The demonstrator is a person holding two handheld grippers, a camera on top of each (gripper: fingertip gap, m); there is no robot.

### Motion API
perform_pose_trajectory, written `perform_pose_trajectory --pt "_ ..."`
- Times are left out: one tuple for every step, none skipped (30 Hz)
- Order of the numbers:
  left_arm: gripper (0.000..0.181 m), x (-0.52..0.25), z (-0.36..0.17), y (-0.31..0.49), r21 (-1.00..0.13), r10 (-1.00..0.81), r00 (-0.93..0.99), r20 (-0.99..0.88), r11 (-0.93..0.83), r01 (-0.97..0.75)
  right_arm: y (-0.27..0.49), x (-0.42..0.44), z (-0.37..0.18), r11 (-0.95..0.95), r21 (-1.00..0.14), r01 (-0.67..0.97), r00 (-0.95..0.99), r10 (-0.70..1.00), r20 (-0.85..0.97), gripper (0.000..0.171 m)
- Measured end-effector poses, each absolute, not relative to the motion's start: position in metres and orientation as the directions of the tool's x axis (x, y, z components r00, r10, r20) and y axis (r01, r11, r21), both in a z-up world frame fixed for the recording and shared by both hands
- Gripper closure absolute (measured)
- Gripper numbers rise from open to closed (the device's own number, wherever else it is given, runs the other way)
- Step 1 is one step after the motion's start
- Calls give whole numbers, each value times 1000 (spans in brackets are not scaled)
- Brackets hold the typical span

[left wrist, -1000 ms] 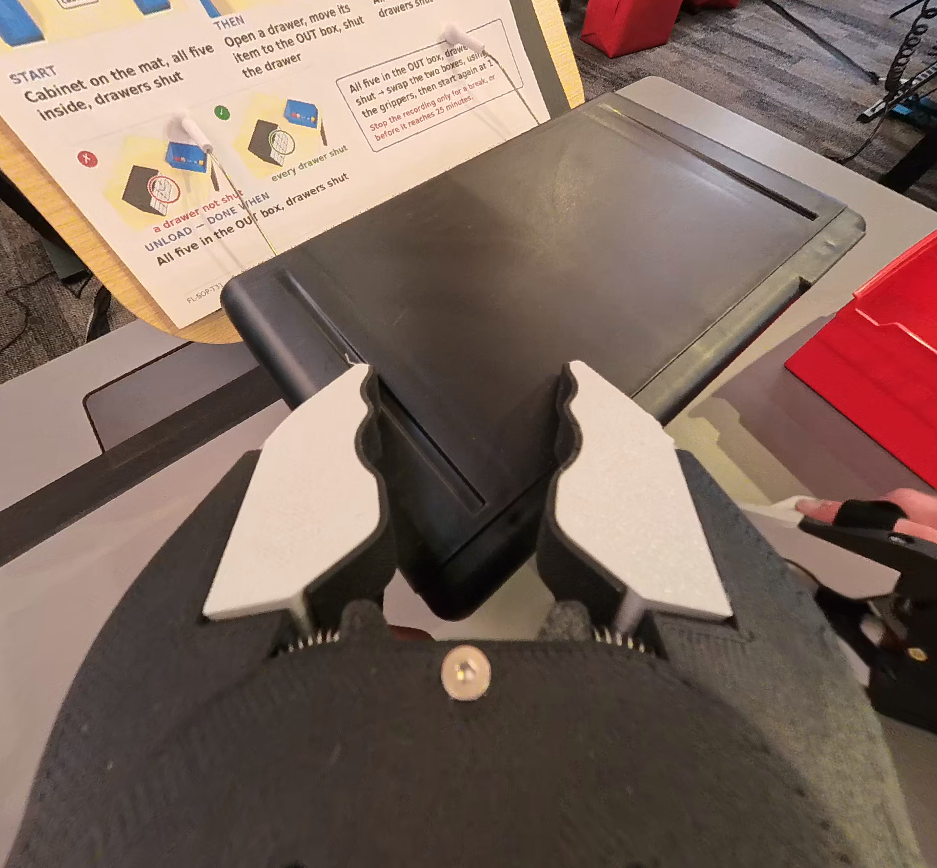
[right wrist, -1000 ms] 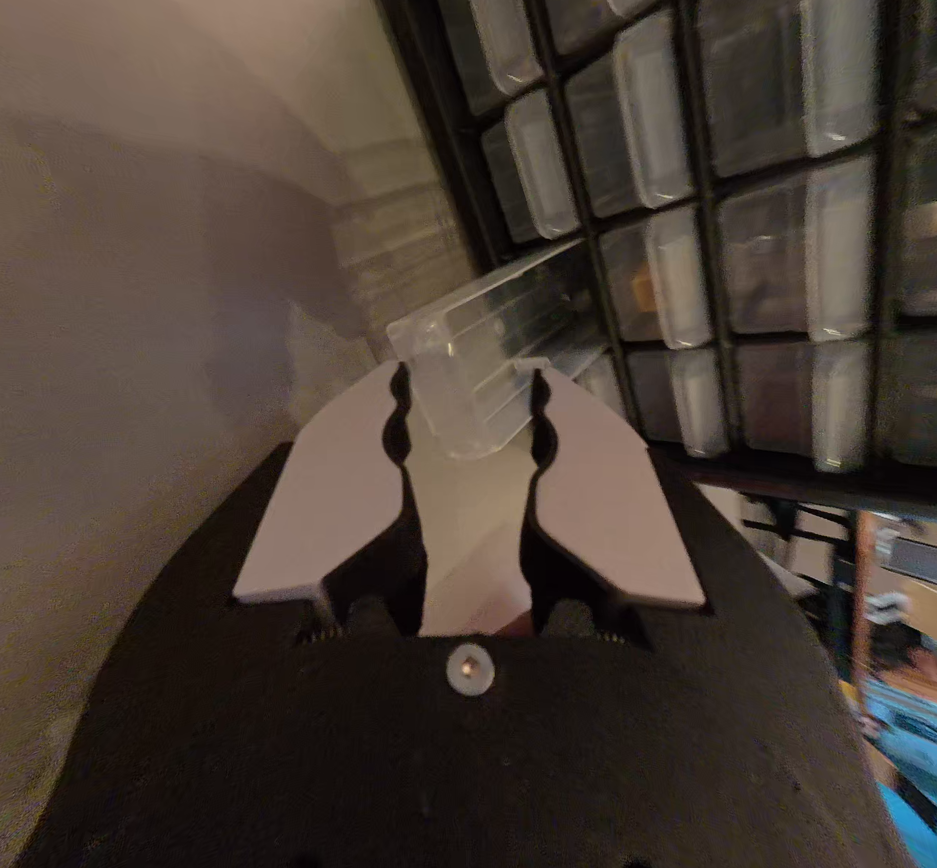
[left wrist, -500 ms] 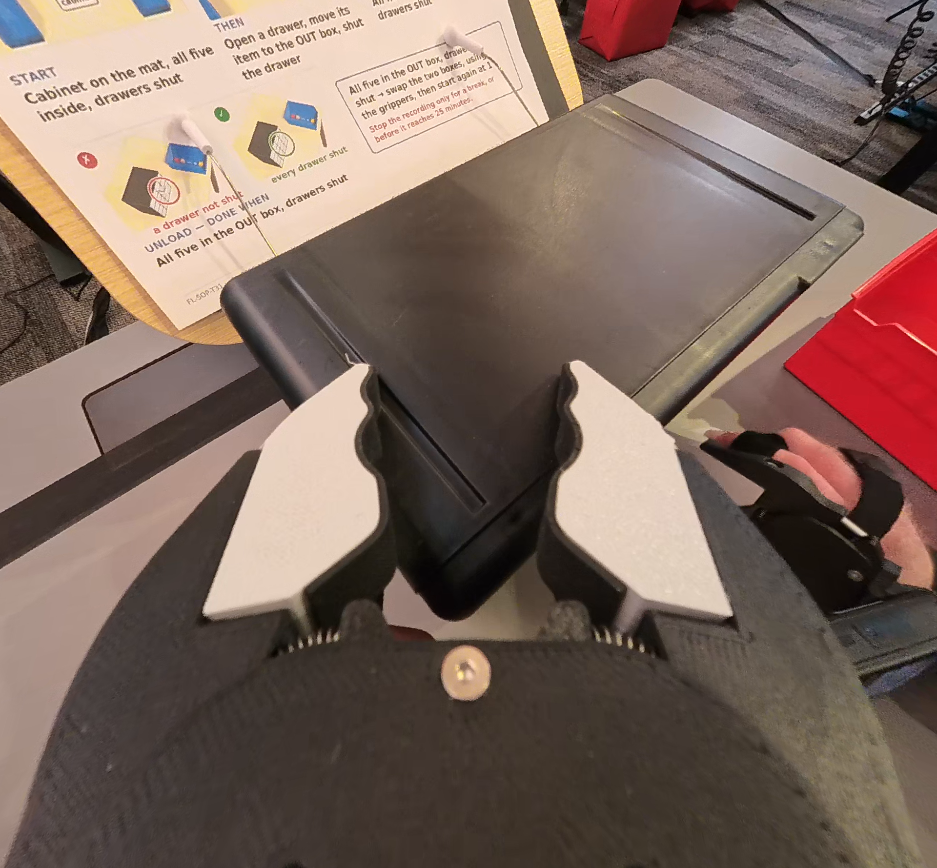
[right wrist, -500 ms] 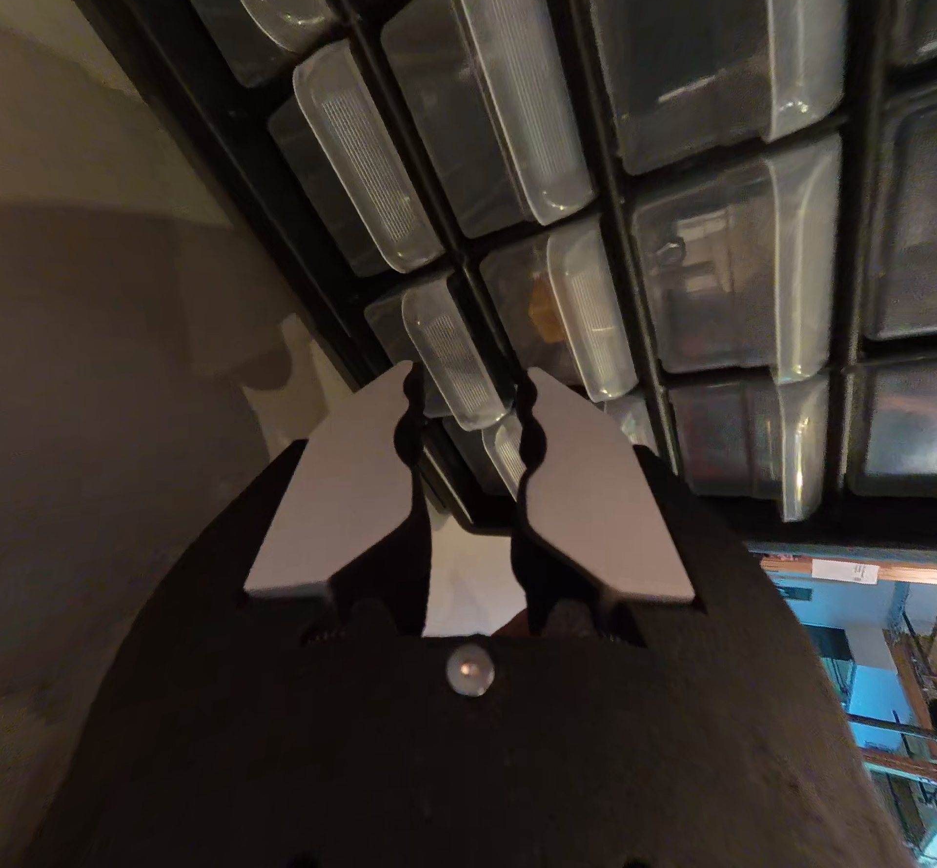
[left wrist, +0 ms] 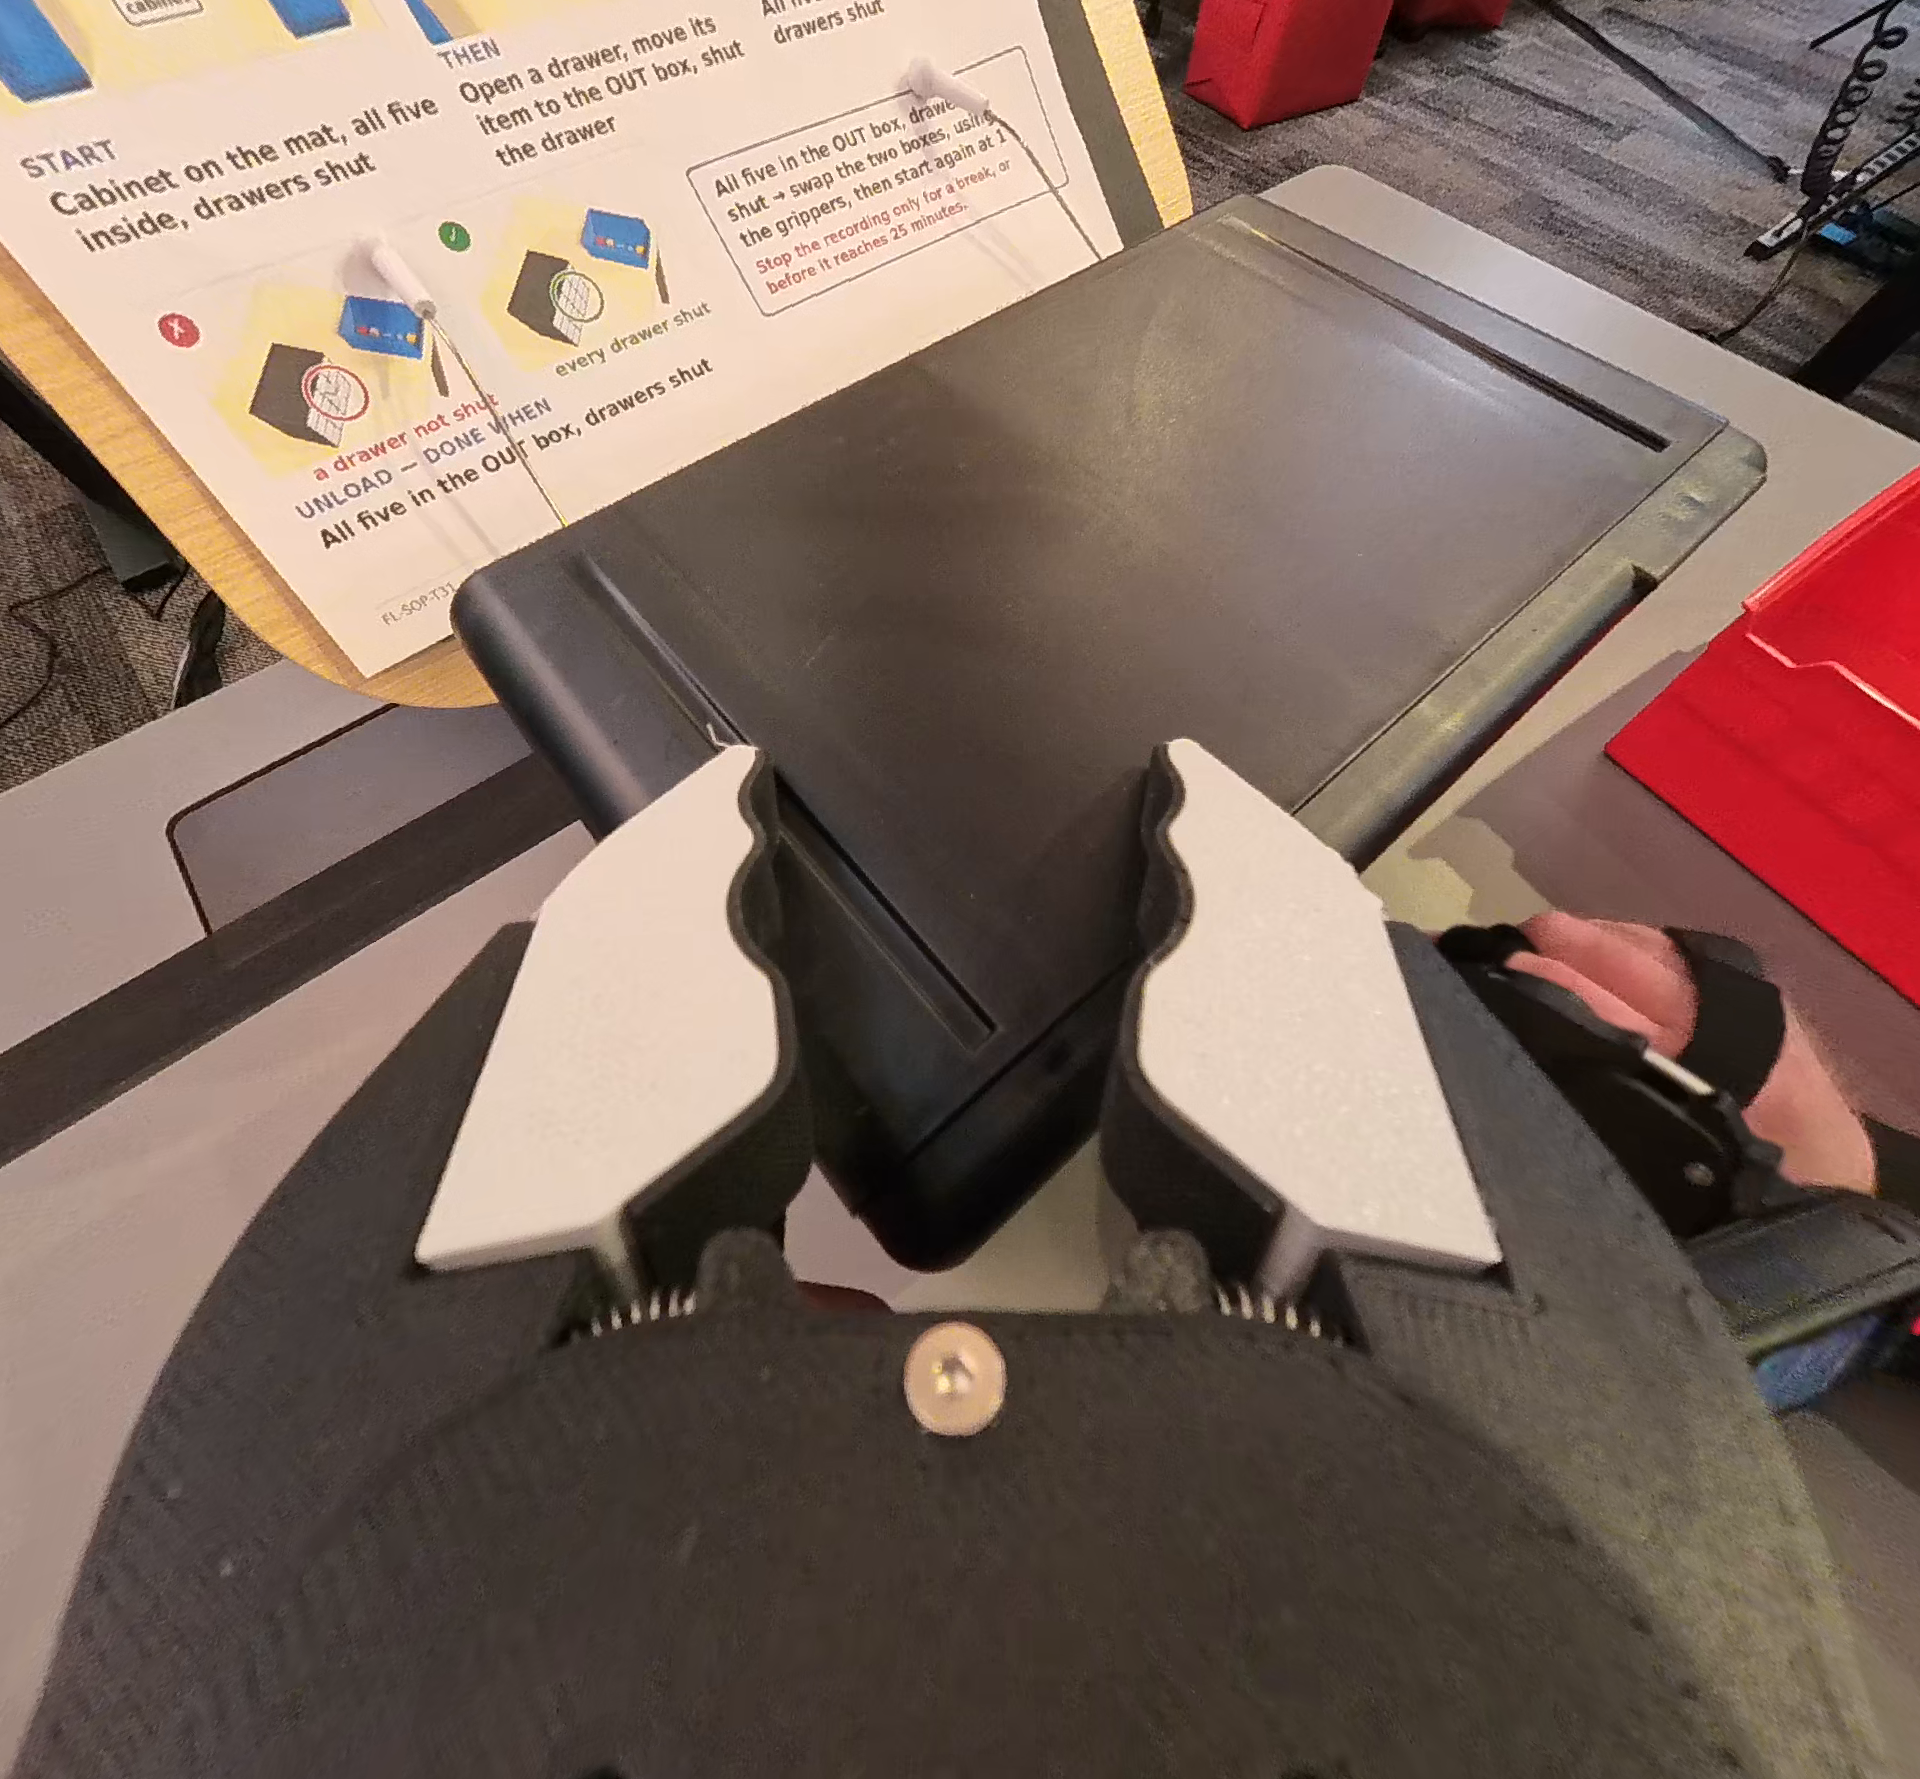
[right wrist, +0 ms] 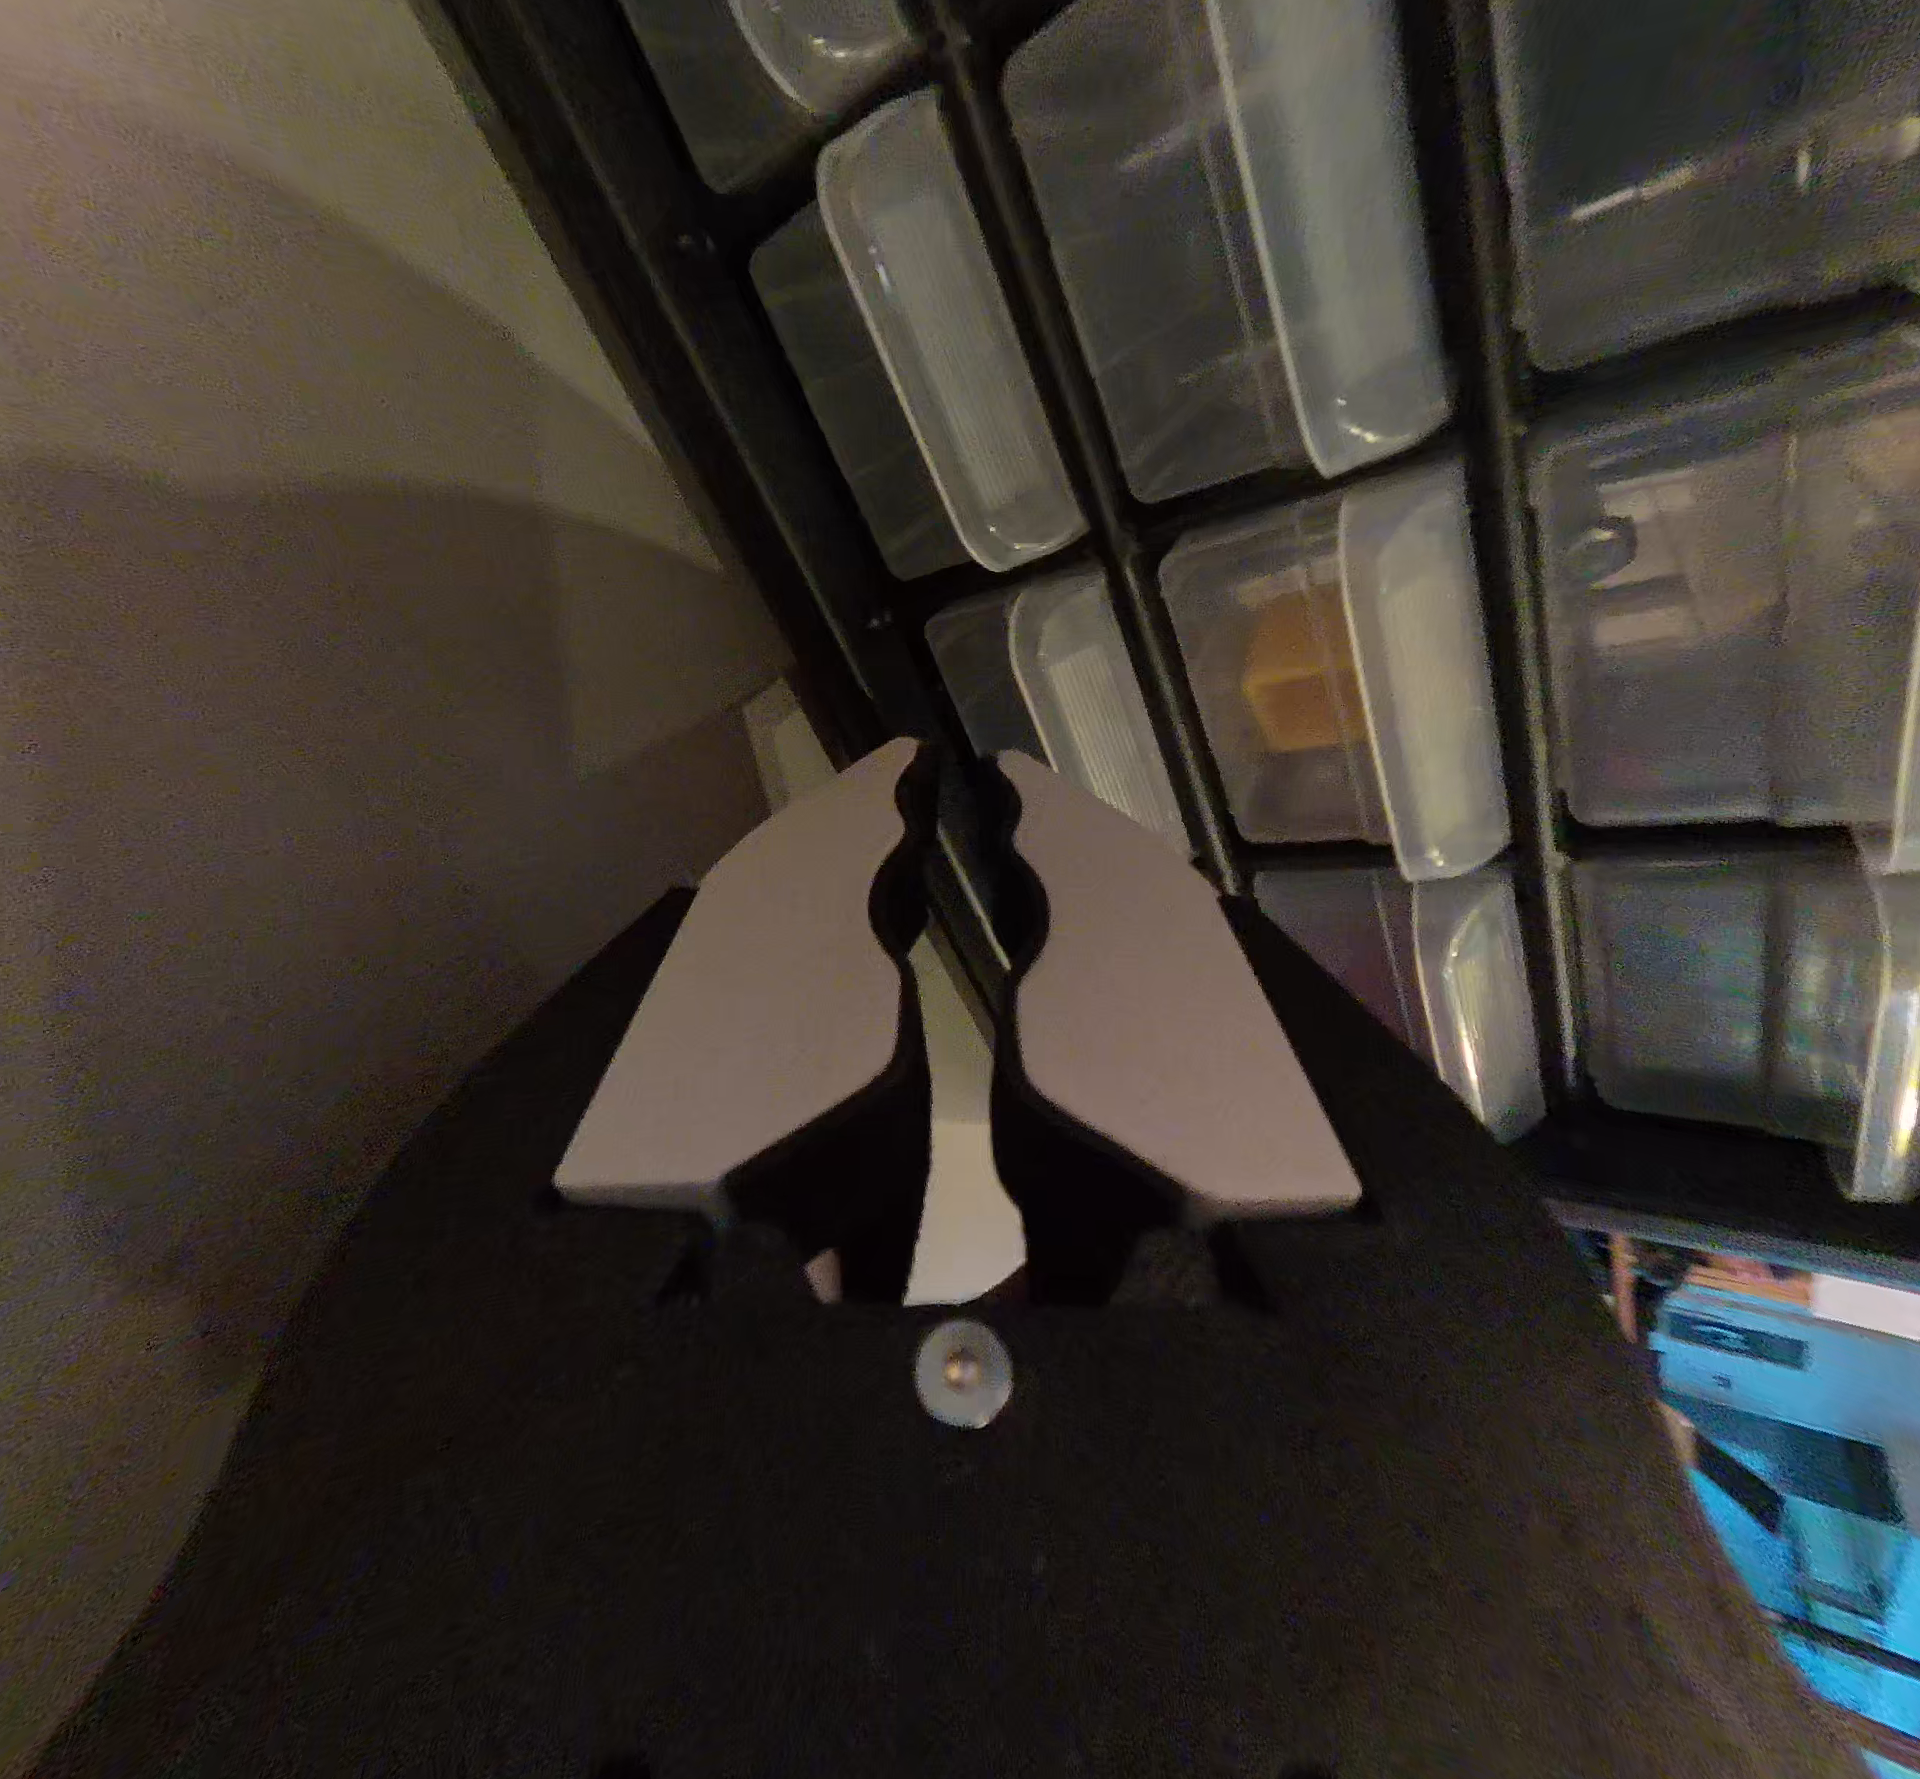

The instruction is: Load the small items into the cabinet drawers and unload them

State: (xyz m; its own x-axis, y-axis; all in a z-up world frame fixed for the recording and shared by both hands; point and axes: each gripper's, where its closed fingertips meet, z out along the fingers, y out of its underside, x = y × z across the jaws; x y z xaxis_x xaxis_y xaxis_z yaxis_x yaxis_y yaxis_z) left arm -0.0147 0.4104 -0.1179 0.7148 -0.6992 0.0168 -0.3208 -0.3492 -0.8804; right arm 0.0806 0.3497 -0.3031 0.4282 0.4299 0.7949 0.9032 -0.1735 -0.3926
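In the left wrist view my left gripper (left wrist: 956, 794) is open and empty, hovering over the near corner of the black cabinet's top (left wrist: 1091, 503). In the right wrist view the cabinet front (right wrist: 1496, 794) fills the right side, tilted, with rows of clear drawers (right wrist: 935, 337) that all look pushed in. An orange item (right wrist: 1294, 680) shows inside one drawer. My right gripper (right wrist: 956, 763) sits at the cabinet's lower left corner, just below a small drawer (right wrist: 1081, 690). Its jaws are almost together, with nothing between them.
An instruction sheet on a wooden board (left wrist: 520, 171) stands behind the cabinet. A red box (left wrist: 1787, 742) lies to its right on the grey table (left wrist: 260, 1210). A hand with the other gripper (left wrist: 1631, 1033) shows at the right edge. Red bags (left wrist: 1288, 15) stand on the floor. About 20 cm separates my left fingertips from my right.
The clear drawer that stuck out a second ago is now flush in the cabinet. My right gripper moved closer and its jaws narrowed. The left gripper has not moved.
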Motion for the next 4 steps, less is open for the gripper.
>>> perform_pose_trajectory --pt "114 -15 -118 410 -881 -700 714 16 -348 -321 348 79 -305 -166 -378 911 412 430 803 164" --pt "112 -15 -118 410 -881 -700 714 16 -348 -321 344 75 -305 -150 -378 914 404 444 800 164" --pt "112 -15 -118 410 -881 -700 714 17 -348 -320 339 71 -302 -133 -386 913 402 455 795 162" --pt "112 -15 -118 410 -881 -699 714 17 -348 -320 335 69 -295 -117 -395 911 404 447 798 161"
